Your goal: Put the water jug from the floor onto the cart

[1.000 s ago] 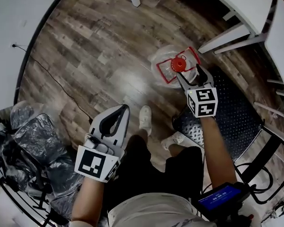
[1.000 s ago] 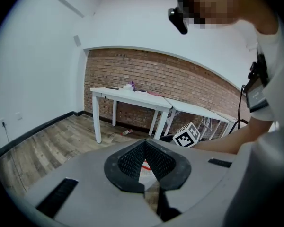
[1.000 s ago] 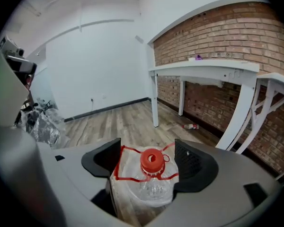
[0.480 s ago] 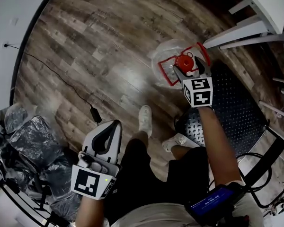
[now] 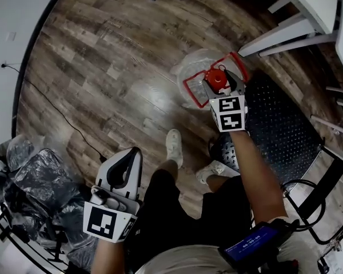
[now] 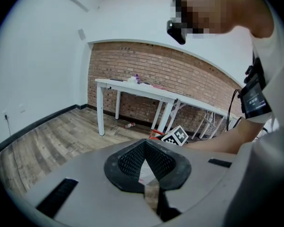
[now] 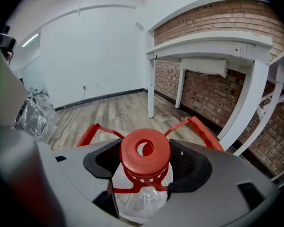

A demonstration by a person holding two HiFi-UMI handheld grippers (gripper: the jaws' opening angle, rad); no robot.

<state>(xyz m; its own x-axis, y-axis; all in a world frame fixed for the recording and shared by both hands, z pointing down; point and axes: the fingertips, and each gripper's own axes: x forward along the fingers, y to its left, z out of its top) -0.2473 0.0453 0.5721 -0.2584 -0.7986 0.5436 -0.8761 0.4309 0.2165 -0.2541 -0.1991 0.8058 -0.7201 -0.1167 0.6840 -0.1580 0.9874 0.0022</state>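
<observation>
right gripper (image 7: 146,161): jaws wide, closing, red cap (image 7: 145,148) between them, left pad clear of it | left gripper (image 6: 144,142): clenched, empty | water jug (image 5: 193,76): upright on wood floor (image 5: 114,67), just beside cart (image 5: 280,124)

Wood floor (image 5: 114,61) under water jug (image 5: 190,76), cart (image 5: 283,133)

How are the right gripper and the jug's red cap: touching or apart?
Cannot tell. In the right gripper view the red cap sits between the closing jaws of the right gripper, but neither contact nor gap shows plainly.
</observation>
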